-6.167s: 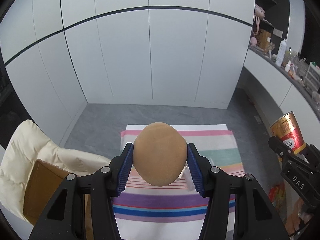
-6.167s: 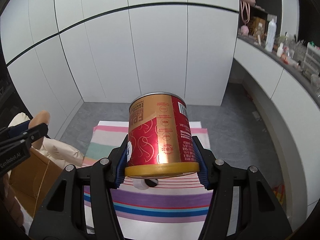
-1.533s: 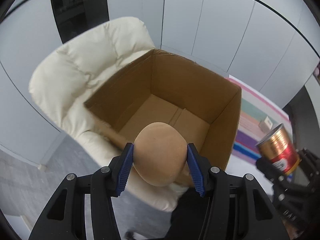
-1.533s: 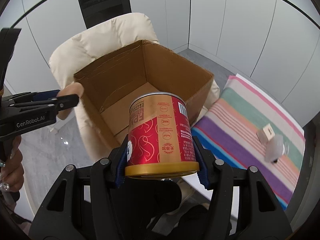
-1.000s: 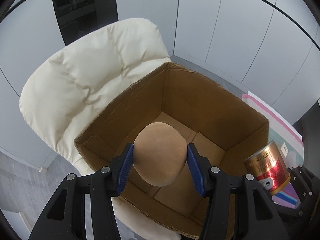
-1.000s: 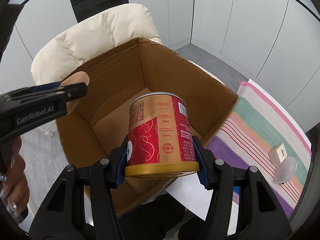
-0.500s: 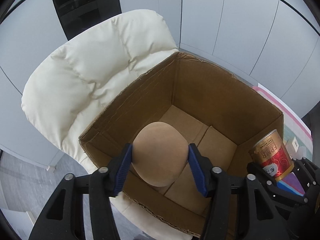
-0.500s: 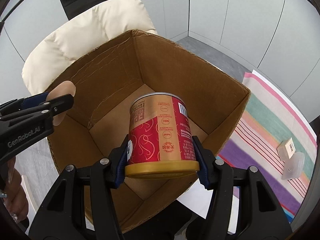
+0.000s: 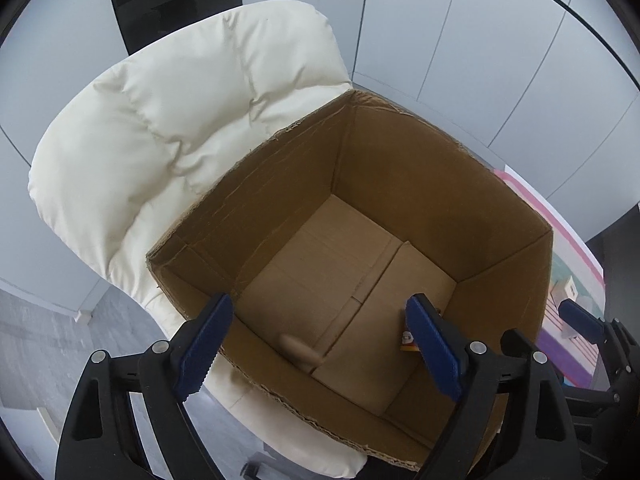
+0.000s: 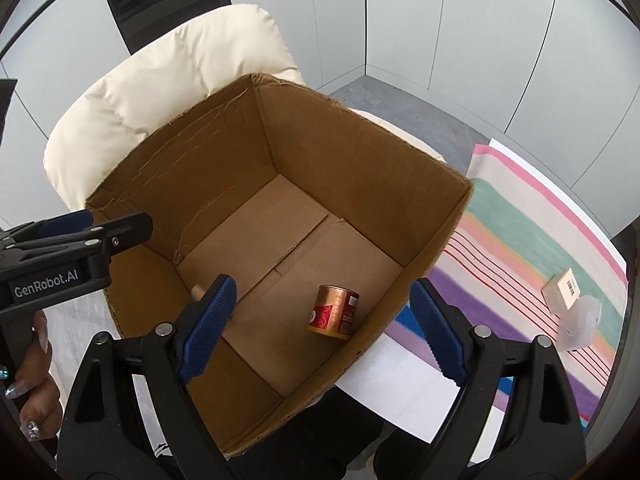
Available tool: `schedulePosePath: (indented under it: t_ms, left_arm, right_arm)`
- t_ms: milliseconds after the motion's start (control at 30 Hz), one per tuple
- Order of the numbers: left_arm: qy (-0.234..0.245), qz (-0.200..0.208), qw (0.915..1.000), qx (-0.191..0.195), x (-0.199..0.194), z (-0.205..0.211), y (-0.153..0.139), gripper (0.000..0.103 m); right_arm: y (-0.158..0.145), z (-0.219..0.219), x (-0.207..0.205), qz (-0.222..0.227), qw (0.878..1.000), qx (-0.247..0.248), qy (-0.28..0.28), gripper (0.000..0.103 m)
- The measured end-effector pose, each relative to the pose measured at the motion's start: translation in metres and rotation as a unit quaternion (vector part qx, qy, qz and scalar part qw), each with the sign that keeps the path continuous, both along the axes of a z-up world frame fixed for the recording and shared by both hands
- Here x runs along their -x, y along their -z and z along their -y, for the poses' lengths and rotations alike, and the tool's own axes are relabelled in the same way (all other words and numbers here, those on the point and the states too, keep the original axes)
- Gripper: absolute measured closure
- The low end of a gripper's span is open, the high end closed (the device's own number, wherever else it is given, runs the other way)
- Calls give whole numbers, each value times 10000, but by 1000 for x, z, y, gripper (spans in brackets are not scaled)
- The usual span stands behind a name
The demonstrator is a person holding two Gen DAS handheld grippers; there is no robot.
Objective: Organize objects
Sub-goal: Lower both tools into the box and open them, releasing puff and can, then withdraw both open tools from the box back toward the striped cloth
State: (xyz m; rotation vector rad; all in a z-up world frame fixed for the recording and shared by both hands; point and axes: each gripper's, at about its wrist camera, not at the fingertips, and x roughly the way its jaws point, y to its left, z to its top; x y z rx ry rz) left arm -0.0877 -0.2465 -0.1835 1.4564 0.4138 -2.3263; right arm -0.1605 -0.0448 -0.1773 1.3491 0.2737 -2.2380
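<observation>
An open cardboard box [image 9: 400, 168] [image 10: 340, 140] stands on a cream chair. On its floor a red and gold can [image 10: 334, 312] lies tilted; in the left wrist view only a sliver of the can [image 9: 407, 339] shows behind a finger. The tan egg-shaped object [image 9: 298, 354] rests at the box's near wall, and just its edge [image 10: 197, 292] peeks out in the right wrist view. My left gripper [image 9: 319, 300] and right gripper [image 10: 323, 284] hover above the box. The jaws of both are opening, with nothing between them.
The cream padded chair [image 9: 180, 120] carries the box. Right of it lies a striped cloth [image 10: 540, 240] with a small carton [image 10: 564, 292] and a clear plastic piece [image 10: 582, 322]. A white sheet [image 10: 400, 384] sits by the box's corner. A hand [image 10: 32, 400] holds the left gripper.
Both grippers have opened over the box. The tan object dropped from the left one and the can from the right; both now lie on the box floor.
</observation>
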Motion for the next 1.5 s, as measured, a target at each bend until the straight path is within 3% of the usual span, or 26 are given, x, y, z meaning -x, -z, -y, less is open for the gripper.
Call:
schedulePosePath:
  t_ms: [433, 900, 1267, 1500]
  left_arm:
    - [291, 1, 9995, -105, -18, -9, -17, 14]
    - [509, -261, 9981, 233, -96, -35, -52, 14]
    - [453, -175, 9987, 183, -133, -49, -44, 14]
    - [673, -138, 9974, 220, -147, -71, -36, 14]
  right_arm:
    - [-13, 0, -15, 30, 10000, -53, -68, 13]
    - [-48, -30, -63, -71, 9999, 128, 76, 13]
    - [-50, -51, -110, -75, 9998, 115, 145, 13]
    - [-48, -65, -136, 35, 9995, 210, 221, 13]
